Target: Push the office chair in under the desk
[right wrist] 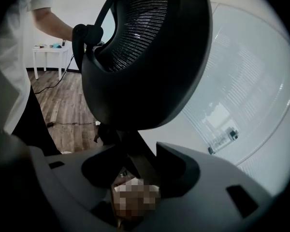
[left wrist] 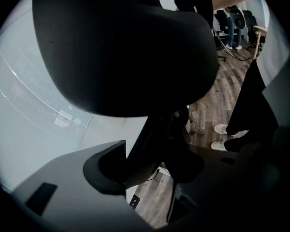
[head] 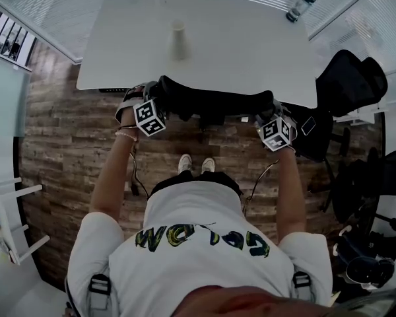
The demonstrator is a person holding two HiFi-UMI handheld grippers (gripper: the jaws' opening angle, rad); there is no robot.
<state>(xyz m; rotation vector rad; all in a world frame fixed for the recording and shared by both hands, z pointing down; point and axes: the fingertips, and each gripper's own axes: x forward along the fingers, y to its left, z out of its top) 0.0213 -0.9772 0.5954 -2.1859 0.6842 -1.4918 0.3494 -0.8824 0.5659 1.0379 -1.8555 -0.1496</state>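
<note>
Left gripper view, office chair [left wrist: 121, 47] clamped in claw [left wrist: 157, 153]

Two grippers on a chair at the table's near edge.
Seen from above, a person in a white shirt reaches both arms forward. The left gripper [head: 148, 102] and the right gripper [head: 272, 114] sit at the two ends of the black top edge of the chair [head: 211, 101]. That edge lies along the near side of the white table [head: 251, 51], which bears a cup [head: 177, 39] and, at its far right corner, a bottle [head: 299, 6]. White shoes [head: 197, 165] stand on the wooden floor [head: 72, 144], and another black chair [head: 350, 81] stands to the right.
</note>
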